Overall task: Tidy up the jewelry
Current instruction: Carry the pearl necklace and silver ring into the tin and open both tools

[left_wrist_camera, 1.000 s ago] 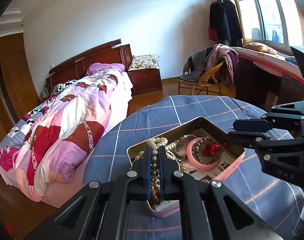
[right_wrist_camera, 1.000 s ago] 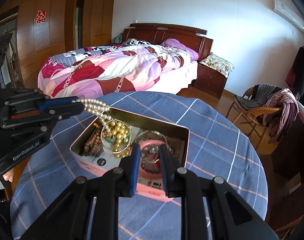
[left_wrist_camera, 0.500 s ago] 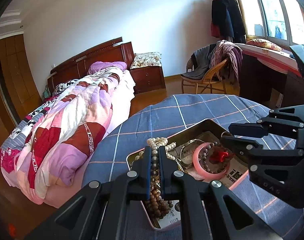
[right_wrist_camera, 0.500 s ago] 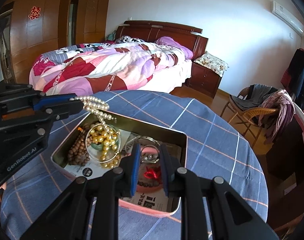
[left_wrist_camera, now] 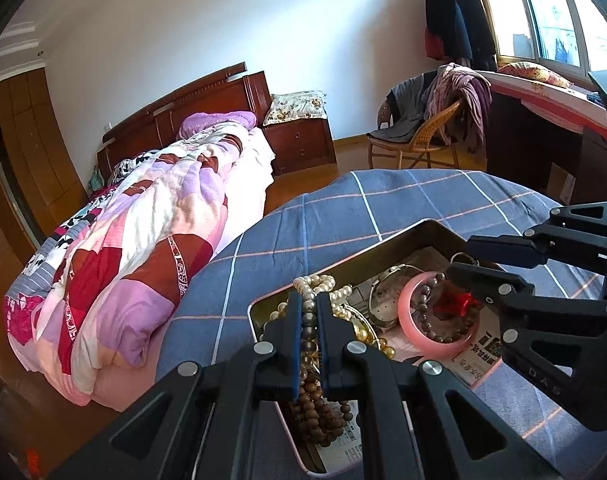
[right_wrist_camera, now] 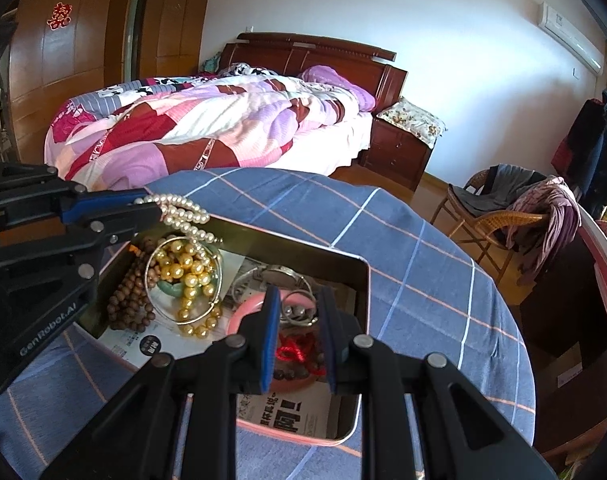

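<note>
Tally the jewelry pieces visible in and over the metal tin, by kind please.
White pearl strand, pinched in the left gripper: 1
Gold bead strand: 1
Brown wooden bead strand: 1
Thin gold wire hoop: 1
Pink round bangle: 1
Dark bead bracelet with red knot: 1
Silver wristwatch: 1
Total: 7

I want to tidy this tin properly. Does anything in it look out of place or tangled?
Yes. The white pearl necklace hangs over the tin rim, pinched by the left gripper. Its lower end disappears into the heaped gold beads and thin bangle.
</note>
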Motion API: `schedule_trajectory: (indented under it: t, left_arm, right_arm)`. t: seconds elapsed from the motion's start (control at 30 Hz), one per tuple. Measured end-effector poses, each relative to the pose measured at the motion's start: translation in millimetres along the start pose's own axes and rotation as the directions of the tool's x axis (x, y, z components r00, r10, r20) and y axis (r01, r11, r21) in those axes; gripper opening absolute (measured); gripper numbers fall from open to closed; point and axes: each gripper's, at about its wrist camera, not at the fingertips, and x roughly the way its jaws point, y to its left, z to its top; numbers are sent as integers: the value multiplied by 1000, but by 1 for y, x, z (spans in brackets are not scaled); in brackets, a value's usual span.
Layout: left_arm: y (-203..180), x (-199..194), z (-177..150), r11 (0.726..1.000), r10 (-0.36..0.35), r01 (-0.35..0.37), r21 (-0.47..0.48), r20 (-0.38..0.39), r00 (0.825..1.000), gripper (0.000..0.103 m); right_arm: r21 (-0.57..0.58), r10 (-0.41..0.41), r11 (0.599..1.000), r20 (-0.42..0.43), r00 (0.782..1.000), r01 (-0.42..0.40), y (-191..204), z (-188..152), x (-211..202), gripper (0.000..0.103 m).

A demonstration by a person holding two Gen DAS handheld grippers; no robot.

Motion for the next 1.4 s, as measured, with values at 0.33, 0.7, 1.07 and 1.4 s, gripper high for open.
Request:
schedule_trajectory:
  t: [0.33, 0.7, 1.07, 1.4]
  left_arm:
    - [-4, 9, -6, 1000, 3, -3, 0, -22, 1000, 6]
    - [-5, 12, -13, 1000, 18, -18, -1, -19, 1000, 6]
    - [-3, 19, -22, 1000, 23, -24, -6, -42, 999, 6]
    - [-2, 18, -21, 1000, 19, -20, -8, -42, 999, 6]
  right_arm:
    - [-6, -12, 1000, -13, 1000, 12, 3, -1, 7, 22]
    - [2, -18, 1000, -19, 1000, 18, 1, -5, 10, 22]
    - [15, -13, 1000, -37, 999, 14, 3, -12, 17, 22]
    - [17, -14, 1000, -37, 999, 15, 3, -14, 19, 22]
